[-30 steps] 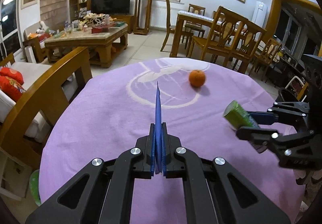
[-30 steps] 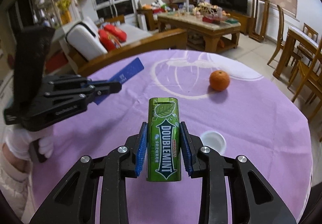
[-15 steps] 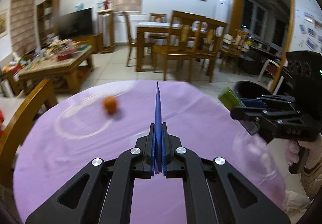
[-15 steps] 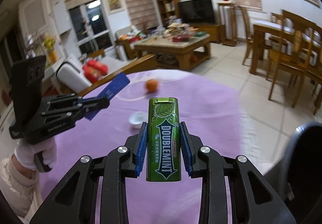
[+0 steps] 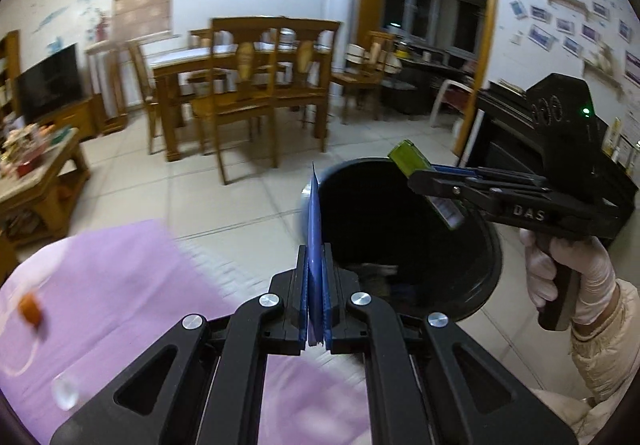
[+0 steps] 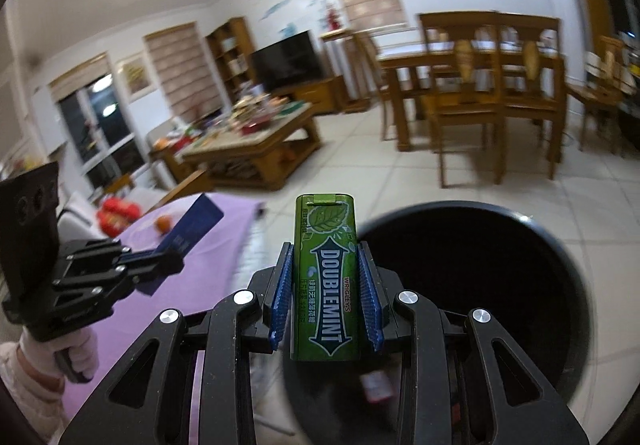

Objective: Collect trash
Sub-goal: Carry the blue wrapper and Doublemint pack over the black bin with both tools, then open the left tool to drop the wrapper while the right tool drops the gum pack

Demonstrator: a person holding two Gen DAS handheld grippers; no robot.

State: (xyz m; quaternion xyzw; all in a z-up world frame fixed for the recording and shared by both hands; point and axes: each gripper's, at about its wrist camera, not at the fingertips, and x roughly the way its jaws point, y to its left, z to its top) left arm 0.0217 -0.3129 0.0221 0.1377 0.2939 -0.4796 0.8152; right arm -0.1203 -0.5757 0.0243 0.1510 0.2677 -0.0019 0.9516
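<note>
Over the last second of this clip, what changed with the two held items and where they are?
Both swung off the purple table toward the black trash bin. The right hand-held gripper now holds the green Doublemint pack at the bin's opening; the left hand-held gripper brings the blue card to the bin's rim. Unchanged: both grips stay shut, nothing released, and the orange remains on the table.
</note>
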